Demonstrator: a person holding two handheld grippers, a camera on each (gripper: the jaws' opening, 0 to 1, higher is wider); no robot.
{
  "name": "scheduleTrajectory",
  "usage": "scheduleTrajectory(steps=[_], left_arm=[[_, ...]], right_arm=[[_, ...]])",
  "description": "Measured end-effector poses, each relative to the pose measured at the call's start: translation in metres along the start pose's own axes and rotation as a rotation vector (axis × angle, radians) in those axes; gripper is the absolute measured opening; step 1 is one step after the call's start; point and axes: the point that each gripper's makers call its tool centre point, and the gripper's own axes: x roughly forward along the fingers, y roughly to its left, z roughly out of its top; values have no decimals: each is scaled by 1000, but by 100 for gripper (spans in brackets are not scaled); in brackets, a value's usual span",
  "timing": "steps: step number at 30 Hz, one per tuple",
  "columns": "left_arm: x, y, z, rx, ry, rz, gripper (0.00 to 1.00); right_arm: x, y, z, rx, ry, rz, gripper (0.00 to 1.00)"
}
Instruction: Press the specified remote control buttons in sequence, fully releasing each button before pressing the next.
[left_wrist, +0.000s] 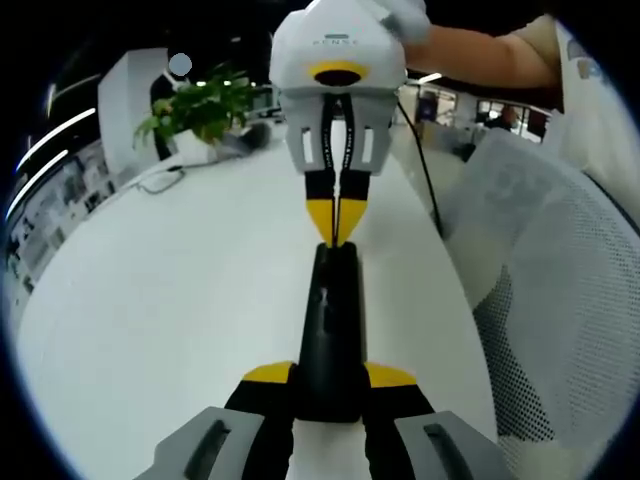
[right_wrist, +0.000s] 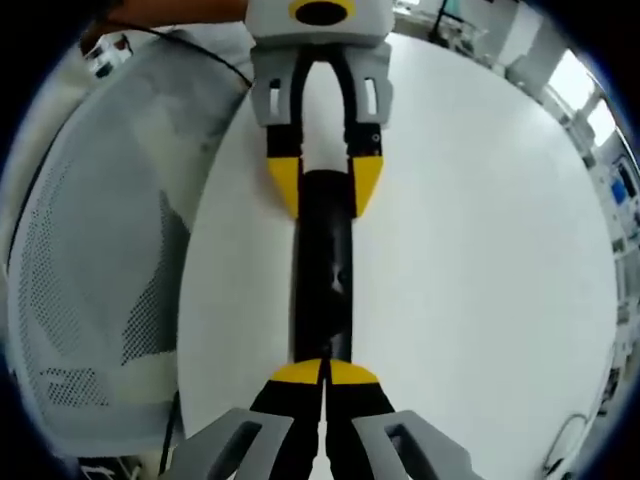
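Left gripper view
Remote: a black remote (left_wrist: 328, 330) is lying lengthwise on the white table (left_wrist: 170, 300), running up the middle of the frame.
Left gripper: the left gripper (left_wrist: 328, 385) is rising from the bottom edge — its yellow-tipped jaws are sitting one on each side of the remote's near end, clamping it.
Right gripper: the right gripper (left_wrist: 337, 235) is coming down from the top, its white body held by a gloved hand (left_wrist: 405, 15); its yellow tips are pressed together and touching the remote's far end.
Surroundings: a mesh chair back (left_wrist: 560, 290) is standing at the right of the table; a potted plant (left_wrist: 200, 108) is sitting at the far end, with a cable (left_wrist: 160, 180) lying near it.

Right gripper view
Remote: the remote (right_wrist: 322, 270) is lying along the table (right_wrist: 470, 260), between the two grippers.
Right gripper: the right gripper (right_wrist: 324, 375) is rising from the bottom — jaws closed, the yellow tips meeting on the remote's near end; whether they are bearing down on a button cannot be told.
Left gripper: the left gripper (right_wrist: 322, 185) is reaching in from the top, its jaws straddling the far end of the remote and gripping its sides.
Surroundings: the mesh chair back (right_wrist: 100, 270) is filling the left side.
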Motion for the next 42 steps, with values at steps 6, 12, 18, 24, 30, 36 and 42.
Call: scheduleTrajectory(steps=[6, 12, 18, 24, 30, 36, 42], left_arm=[[-1, 0, 1, 1, 0, -1, 24], [-1, 1, 0, 1, 0, 0, 24], [0, 1, 0, 2, 3, 0, 24], [0, 1, 0, 2, 3, 0, 24], [1, 0, 0, 2, 2, 0, 24], [1, -1, -1, 4, 3, 0, 24], [2, -1, -1, 3, 4, 0, 24]], right_arm=[[-1, 1, 0, 20, 10, 2, 0], [-4, 1, 0, 22, -13, -4, 0], [-10, 1, 0, 39, -39, -8, 0], [-18, 2, 3, 32, -44, -16, 0], [-20, -1, 6, 22, -47, -22, 0], [-22, -3, 9, 10, -45, -20, 0], [-22, -4, 12, -4, -41, -21, 0]])
